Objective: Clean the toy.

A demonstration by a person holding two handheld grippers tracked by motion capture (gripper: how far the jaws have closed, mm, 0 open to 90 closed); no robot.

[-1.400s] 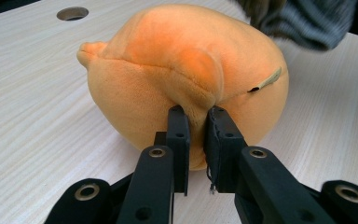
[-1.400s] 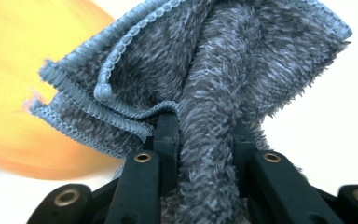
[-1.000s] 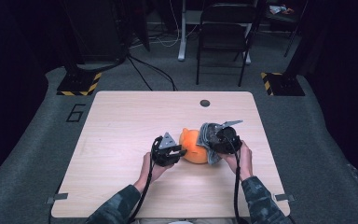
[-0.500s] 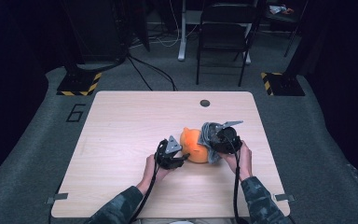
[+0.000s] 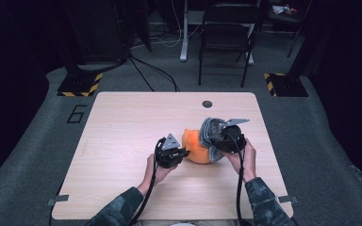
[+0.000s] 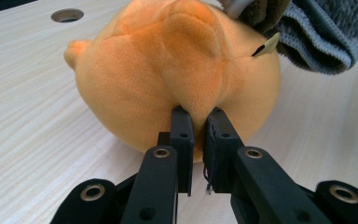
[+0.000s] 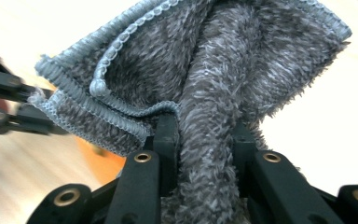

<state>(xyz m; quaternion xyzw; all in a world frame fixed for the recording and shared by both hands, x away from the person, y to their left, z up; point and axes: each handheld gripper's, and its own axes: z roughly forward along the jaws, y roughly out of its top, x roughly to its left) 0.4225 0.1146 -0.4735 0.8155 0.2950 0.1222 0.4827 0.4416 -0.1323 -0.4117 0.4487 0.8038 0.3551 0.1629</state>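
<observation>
On the pale wooden table [image 5: 122, 141], an orange plush toy [image 5: 197, 148] sits right of centre in the high view, wedged between my two grippers and touching both. My left gripper [image 6: 197, 122] comes at it from the left; its jaws have just been closing and now pinch a small fold of orange plush at the toy's lower middle. My right gripper [image 7: 205, 135], at the toy's right, is clamped on a bunched grey towel [image 7: 223, 70] that drapes against the toy's upper right side.
</observation>
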